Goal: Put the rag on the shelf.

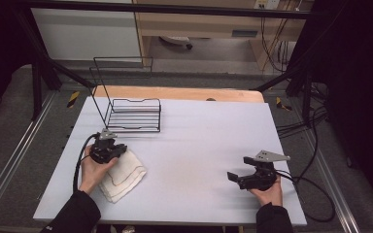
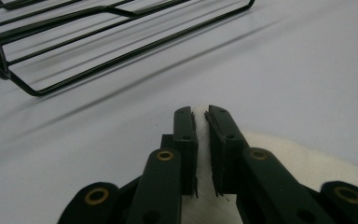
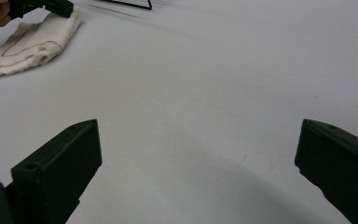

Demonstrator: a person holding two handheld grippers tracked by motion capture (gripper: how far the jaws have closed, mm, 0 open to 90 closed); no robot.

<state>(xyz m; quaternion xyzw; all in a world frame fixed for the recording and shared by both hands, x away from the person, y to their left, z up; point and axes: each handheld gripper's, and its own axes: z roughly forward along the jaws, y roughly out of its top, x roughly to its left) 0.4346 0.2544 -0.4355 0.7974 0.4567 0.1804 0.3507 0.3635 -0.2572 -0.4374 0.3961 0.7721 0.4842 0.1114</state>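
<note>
A folded white cloth (image 1: 126, 177) with thin red stitching lies on the near left of the white table top (image 1: 199, 141). My left gripper (image 1: 119, 150) rests on the cloth's far corner. In the left gripper view its jaws (image 2: 201, 112) stand almost together, with a fold of the cloth (image 2: 307, 163) pinched between the pads. My right gripper (image 1: 239, 168) sits near the front right of the table, held low over bare surface, its jaws (image 3: 198, 135) spread wide with nothing between them. From there the cloth (image 3: 28, 46) lies far off at the upper left.
A black wire rack (image 1: 133, 116) stands at the back left of the table, just beyond the left gripper; its base (image 2: 74, 42) is close ahead of the jaws. Cables trail off the right edge. A wooden strip (image 1: 175, 92) borders the far side.
</note>
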